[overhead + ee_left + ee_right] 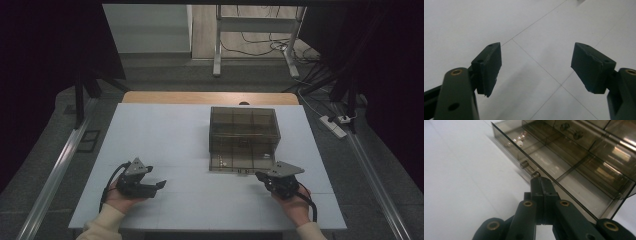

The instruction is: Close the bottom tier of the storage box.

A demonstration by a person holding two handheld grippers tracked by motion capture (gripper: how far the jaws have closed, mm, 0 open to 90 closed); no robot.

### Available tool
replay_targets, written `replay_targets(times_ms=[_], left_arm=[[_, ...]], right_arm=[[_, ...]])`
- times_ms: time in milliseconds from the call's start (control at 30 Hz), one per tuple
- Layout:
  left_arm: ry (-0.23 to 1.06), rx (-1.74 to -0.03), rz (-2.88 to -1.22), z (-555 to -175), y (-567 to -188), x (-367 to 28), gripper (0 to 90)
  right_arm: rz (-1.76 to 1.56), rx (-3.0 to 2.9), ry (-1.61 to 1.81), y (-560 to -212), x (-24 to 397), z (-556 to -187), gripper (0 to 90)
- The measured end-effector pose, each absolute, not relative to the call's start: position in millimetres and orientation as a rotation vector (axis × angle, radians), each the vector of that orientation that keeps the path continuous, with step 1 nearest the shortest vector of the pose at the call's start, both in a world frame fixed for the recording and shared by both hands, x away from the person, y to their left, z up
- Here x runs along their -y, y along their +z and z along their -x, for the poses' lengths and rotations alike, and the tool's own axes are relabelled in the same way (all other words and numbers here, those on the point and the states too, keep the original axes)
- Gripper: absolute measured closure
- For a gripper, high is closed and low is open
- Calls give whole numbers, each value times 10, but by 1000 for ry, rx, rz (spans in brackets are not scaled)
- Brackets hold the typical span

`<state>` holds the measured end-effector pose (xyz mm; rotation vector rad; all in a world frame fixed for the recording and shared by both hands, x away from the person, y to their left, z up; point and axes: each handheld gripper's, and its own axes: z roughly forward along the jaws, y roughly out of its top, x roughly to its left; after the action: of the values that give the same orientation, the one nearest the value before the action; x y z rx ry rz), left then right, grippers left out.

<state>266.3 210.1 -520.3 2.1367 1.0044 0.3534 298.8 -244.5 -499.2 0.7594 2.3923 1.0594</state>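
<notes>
A smoky see-through drawer box (243, 125) stands on the white table (165, 135), right of the middle. Its bottom drawer (241, 161) (554, 162) is pulled out toward me, with small shiny parts (517, 140) in its far left compartment. My right gripper (260, 176) (543, 181) is shut, jaws pressed flat together, its tip right beside the near end of the drawer's small bar handle (528, 169). I cannot tell whether it touches the handle. My left gripper (159, 186) (536, 67) rests low over bare table at the front left, open, with nothing between its pads.
A wooden strip (210, 97) edges the table's far side. Beyond it on the floor are a metal frame (218, 45), loose cables and a power strip (334, 125). Metal rails (55, 175) run along both sides of the table.
</notes>
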Motion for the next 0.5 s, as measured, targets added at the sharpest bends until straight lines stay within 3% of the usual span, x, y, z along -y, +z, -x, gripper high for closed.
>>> replay_targets(times_ms=[500], left_arm=[[353,-997,-2146,-2669,-5198,-2099,233]], right_arm=[[-808,-2391,964,-5130,2336,-3196,892]])
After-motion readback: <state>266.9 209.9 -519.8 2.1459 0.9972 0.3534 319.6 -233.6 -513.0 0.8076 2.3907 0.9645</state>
